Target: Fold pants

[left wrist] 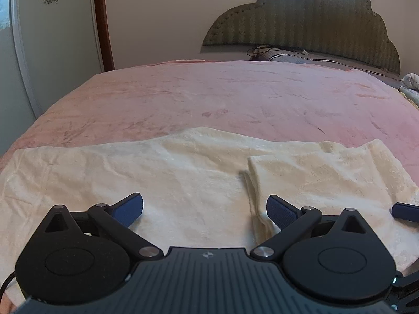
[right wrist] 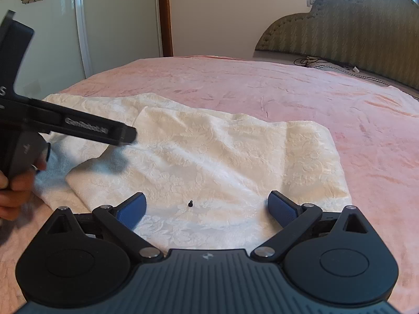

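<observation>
My two grippers, left gripper (left wrist: 204, 210) and right gripper (right wrist: 207, 209), hover spread and empty over one pair of cream pants (right wrist: 209, 157). It lies partly folded on the pink bedspread (right wrist: 262, 86), presumably awaiting another fold. One headboard (left wrist: 301, 18) stands beyond.

The cream embossed cloth pants (right wrist: 209, 157) look matt, with a raised floral weave and soft creases. The pink plush bed blanket (left wrist: 209, 96) is velvety, faintly sheened. The left gripper (left wrist: 204, 210) and right gripper (right wrist: 207, 208) are matt black plastic with brushed metal pivot pins, ribbed housings and textured blue rubbery pads (left wrist: 281, 213).
</observation>
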### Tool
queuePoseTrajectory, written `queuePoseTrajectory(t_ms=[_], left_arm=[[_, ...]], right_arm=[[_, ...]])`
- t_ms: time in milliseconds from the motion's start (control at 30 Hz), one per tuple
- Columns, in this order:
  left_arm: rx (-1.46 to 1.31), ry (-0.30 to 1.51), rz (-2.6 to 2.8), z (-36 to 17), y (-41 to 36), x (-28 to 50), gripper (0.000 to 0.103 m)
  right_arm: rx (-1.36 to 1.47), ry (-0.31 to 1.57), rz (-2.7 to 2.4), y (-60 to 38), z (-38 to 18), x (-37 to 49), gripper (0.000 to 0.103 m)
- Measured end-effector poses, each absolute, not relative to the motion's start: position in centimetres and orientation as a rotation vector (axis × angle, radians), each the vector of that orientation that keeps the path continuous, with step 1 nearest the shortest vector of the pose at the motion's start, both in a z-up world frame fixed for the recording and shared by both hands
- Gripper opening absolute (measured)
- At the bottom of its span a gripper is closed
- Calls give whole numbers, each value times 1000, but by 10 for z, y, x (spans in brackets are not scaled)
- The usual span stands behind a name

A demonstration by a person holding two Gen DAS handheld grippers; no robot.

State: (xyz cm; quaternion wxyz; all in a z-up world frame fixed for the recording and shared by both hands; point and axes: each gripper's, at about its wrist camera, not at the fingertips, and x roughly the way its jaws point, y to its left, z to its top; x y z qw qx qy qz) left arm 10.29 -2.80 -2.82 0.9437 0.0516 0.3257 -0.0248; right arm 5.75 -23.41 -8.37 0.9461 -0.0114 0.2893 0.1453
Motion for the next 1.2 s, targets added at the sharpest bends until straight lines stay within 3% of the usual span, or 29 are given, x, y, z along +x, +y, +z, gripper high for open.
queuePoseTrajectory(t_ms=[867,1200], left_arm=[[29,713,50,-16,49,75,101],[30,720,61,-19,54,71,101]], right_arm=[[-188,435,315,-207,-66,19,100],[-438,341,309,-172,-60,7,100]])
